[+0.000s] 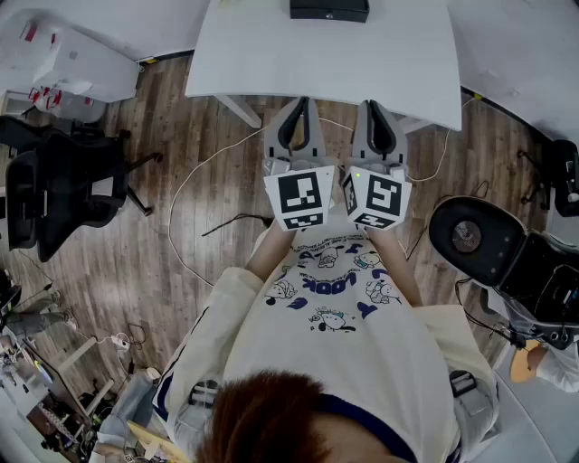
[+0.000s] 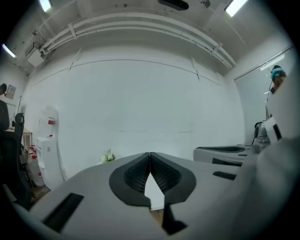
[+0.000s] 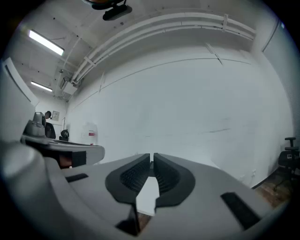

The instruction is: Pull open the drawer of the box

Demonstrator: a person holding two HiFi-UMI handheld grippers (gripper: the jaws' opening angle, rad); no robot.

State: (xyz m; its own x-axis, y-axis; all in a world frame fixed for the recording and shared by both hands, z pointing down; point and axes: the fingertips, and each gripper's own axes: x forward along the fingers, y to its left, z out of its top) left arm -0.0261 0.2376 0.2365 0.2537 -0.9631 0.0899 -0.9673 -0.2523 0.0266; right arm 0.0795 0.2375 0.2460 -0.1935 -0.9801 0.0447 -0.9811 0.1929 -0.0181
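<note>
Grey plastic jaws of the left gripper (image 1: 299,104) are pressed together at their tips with nothing between them, as the left gripper view (image 2: 150,155) shows. The right gripper (image 1: 376,105) is the same, its ribbed dark pads all but touching and empty in its own view (image 3: 152,158). Both tools sit side by side, close to the person's chest, over the brown wooden plank floor (image 1: 181,226), their jaws pointing forward at the near edge of the white rectangular table (image 1: 271,54).

Both gripper views look level at a plain white wall (image 2: 140,103) and do not show the task's thing. Only the head view does: the flat black box (image 1: 329,9) lies at the table's far edge, well apart from both tools, straight ahead and roughly between their two lines. Neither hand looks clearly nearer. Its long axis runs left to right across the person. The drawer and its pull cannot be made out from here, so the reach is likely forward across the whole tabletop, with the jaws opening first.
</note>
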